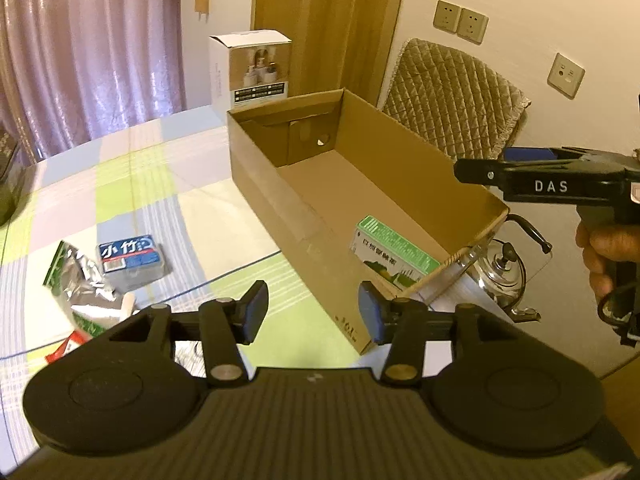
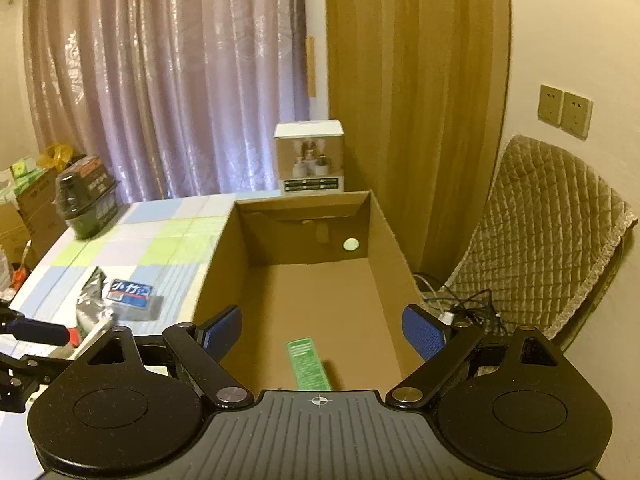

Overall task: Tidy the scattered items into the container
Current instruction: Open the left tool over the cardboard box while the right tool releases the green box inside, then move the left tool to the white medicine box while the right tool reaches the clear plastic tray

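the open brown cardboard box [image 1: 400,184] sits on the far right part of the table with the checked cloth [image 1: 120,184]. one green and white paper carton [image 1: 394,258] already lies inside it, at the near end. two things lie well apart from the box on the near left: a small blue and grey pack with white writing [image 1: 131,261] and, just beside it, a crinkly silver and green foil bag [image 1: 78,284].

the small pack looks light and a bit squashy, so its two long sides seem the best place to pinch. the foil bag looks soft and slippery; it may slide or crumple, so a hold across its middle seems safest.

the pack's top reads "小竹". the carton has chinese words too, too blurry to read. the right gripper [image 2: 322,334] has "das" on its side.

the left gripper [image 1: 314,312] has its jaws apart and holds nothing. the right gripper's jaws are wide apart too, over the box, holding nothing.
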